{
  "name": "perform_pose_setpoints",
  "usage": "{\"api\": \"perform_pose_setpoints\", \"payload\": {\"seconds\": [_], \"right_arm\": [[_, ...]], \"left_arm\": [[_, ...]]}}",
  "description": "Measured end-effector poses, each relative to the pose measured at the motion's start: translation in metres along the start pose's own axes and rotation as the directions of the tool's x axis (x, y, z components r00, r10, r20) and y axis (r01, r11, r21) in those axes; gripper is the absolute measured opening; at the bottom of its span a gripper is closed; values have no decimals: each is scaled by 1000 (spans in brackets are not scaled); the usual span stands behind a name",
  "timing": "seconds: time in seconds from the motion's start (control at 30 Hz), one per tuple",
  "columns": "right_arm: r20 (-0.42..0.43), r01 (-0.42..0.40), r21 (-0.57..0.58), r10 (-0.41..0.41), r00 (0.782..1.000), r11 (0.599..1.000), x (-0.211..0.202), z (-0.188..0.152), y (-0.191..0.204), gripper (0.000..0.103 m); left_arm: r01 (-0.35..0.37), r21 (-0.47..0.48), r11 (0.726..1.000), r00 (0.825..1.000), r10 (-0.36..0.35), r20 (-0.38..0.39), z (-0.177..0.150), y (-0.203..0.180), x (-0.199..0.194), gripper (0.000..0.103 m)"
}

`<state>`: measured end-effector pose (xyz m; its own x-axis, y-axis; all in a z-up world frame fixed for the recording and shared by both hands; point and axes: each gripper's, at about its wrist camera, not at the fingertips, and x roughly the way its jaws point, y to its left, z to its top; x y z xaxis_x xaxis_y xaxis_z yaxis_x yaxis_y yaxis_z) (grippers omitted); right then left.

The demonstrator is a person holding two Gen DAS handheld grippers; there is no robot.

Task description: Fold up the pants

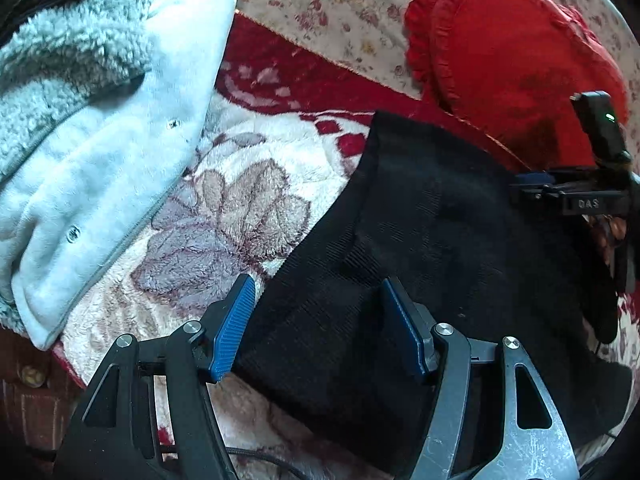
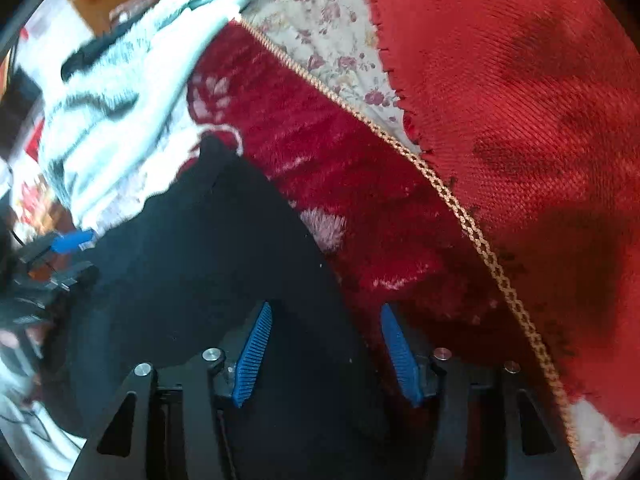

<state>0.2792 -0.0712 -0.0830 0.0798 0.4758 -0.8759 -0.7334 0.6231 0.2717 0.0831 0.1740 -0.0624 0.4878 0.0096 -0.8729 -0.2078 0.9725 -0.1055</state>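
Both the left gripper (image 1: 318,324) and the right gripper (image 2: 326,352) hover with blue pads spread wide, gripping nothing, over the black pants (image 1: 420,248) lying on the plush floral blanket (image 1: 240,208).

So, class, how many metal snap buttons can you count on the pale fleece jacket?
2: one snap button mid-jacket, another snap button lower down near the hem of the fleece jacket. Folds may hide more.

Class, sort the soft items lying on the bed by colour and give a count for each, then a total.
Black: 1, the pants
Red: 1, the frilled cushion
Pale blue-white: 1, the fleece jacket
Total: 3
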Motion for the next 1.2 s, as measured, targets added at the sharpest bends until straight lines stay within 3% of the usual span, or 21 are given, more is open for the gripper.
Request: {"api": "perform_pose_setpoints", "payload": {"seconds": [0.03,0.07,0.1,0.3,0.37,0.47,0.63,0.7,0.77,0.83,0.87,0.93,0.97,1.03,1.07,1.17,1.2], "right_arm": [[14,-3,-7,3,1000,1000,-1,-2,3,33],[40,7,-30,-5,999,1000,-5,-5,11,17],[50,13,-38,-11,999,999,-8,-7,15,10],[181,46,-63,-34,983,997,-60,-28,75,8],[224,73,-63,-57,973,995,-79,-43,102,8],[278,37,-41,-24,960,998,-96,-71,142,7],[309,-45,-2,43,950,999,-73,-108,207,1],[287,-96,48,78,955,994,-42,-118,222,1],[253,-27,56,12,967,998,-19,-122,235,1],[272,31,56,-46,961,998,-25,-128,242,2],[297,33,72,-53,953,997,-35,-130,238,5],[351,71,126,-112,930,990,-61,-138,225,22],[370,118,171,-174,912,978,-75,-142,214,43],[388,197,245,-283,877,949,-98,-151,195,46],[396,244,289,-348,850,926,-114,-158,184,46],[414,320,381,-469,780,868,-158,-171,160,47],[407,332,404,-493,769,852,-167,-172,151,48]], "left_arm": [[4,-10,1000,1000,-4,-2,0,1,2,66],[8,-21,1000,1000,-8,-2,1,2,3,65],[8,-25,1000,1000,-8,0,2,2,4,65],[-10,-23,1000,1000,10,27,5,6,-12,65],[-3,-43,999,997,6,71,6,14,-34,65],[17,-95,995,986,-1,165,4,33,-74,65],[48,-177,983,972,-5,236,-2,56,-112,65],[51,-179,982,976,-11,217,-3,55,-110,65],[69,-153,986,983,-41,180,-6,46,-104,65],[85,-123,989,984,-63,169,-11,34,-103,65],[89,-107,990,985,-71,160,-14,26,-100,65],[104,-89,991,987,-91,134,-19,13,-92,65],[119,-88,989,987,-108,115,-21,7,-86,65],[156,-91,983,985,-149,83,-25,-4,-77,65],[168,-89,982,984,-162,71,-25,-9,-74,65],[175,-64,982,982,-169,84,-26,-24,-75,65],[168,-47,985,982,-163,94,-25,-31,-76,65]]}}
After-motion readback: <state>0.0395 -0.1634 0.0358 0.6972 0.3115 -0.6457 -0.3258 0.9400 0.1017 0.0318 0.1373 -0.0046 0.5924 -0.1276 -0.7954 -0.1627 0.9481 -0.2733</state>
